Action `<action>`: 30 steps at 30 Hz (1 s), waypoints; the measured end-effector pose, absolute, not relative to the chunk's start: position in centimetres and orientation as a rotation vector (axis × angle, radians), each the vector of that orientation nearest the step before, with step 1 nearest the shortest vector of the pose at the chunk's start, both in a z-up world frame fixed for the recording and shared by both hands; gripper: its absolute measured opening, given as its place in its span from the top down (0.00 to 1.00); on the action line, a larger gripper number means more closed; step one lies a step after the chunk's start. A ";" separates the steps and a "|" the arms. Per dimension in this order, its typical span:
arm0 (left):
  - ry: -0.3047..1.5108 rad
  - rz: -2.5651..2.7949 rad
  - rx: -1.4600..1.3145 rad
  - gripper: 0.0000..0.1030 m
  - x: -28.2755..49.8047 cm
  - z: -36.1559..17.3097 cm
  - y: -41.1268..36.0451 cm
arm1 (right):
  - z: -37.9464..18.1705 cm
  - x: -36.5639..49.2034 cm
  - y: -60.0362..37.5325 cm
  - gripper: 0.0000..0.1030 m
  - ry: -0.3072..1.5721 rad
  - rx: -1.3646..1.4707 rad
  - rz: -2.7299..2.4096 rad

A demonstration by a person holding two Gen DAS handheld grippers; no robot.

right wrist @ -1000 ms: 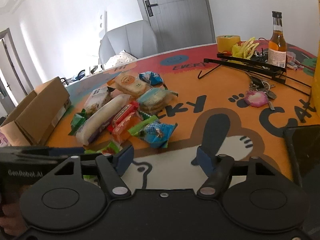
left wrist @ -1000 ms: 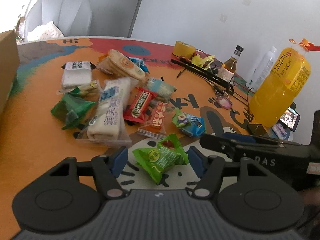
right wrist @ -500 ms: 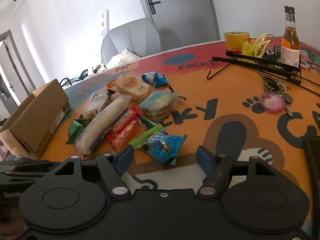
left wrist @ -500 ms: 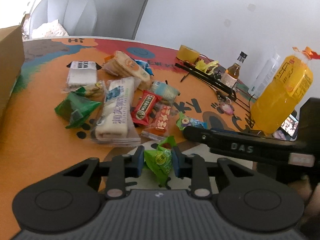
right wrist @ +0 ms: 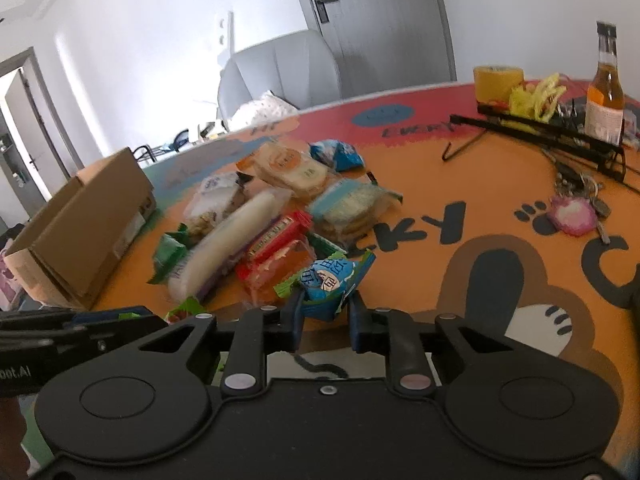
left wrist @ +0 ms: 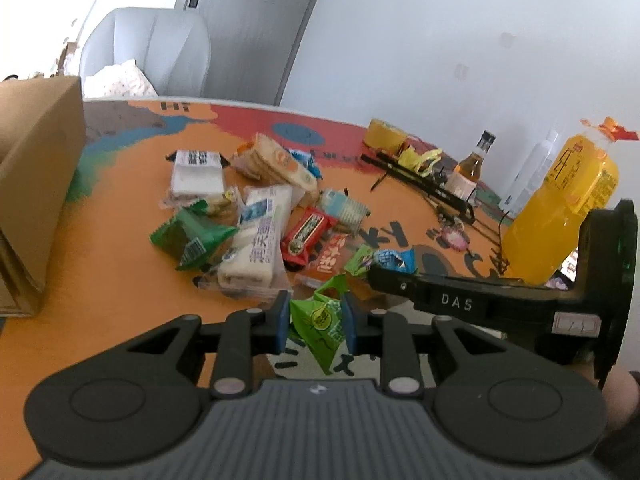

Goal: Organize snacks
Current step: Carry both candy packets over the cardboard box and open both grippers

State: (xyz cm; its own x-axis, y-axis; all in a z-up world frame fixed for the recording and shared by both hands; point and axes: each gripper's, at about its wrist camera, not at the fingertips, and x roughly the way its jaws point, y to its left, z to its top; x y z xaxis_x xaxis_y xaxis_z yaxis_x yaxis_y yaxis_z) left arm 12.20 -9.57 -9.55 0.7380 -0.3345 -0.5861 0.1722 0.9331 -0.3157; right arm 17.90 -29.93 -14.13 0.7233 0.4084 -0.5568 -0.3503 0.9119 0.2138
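Observation:
A pile of snack packets lies on the orange cartoon tablecloth; it also shows in the right wrist view. My left gripper is shut on a small green snack packet, held a little above the table. My right gripper is shut on a blue snack packet at the near edge of the pile. The right gripper's body crosses the left wrist view, just right of the green packet.
A cardboard box stands at the left, also seen in the right wrist view. A yellow juice bottle, a brown glass bottle, a black wire rack, keys and a tape roll sit at the right. A grey chair stands behind.
My left gripper closed on the green packet and lifted it. My right gripper moved forward to the blue packet and closed on it.

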 end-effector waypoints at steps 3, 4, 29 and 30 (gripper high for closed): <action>0.665 -0.264 -0.249 0.75 11.7 -8.9 -9.0 | -13.6 17.5 -29.7 0.81 0.626 0.106 0.429; 0.656 -0.258 -0.251 0.75 11.5 -8.6 -8.8 | -13.3 17.3 -29.5 0.81 0.618 0.106 0.435; 0.462 -0.064 -0.272 0.75 8.5 -3.0 -0.5 | -7.5 15.4 -21.4 0.81 0.479 0.040 0.606; 0.455 -0.055 -0.273 0.75 8.4 -2.8 -0.1 | -7.3 15.4 -21.0 0.81 0.475 0.037 0.612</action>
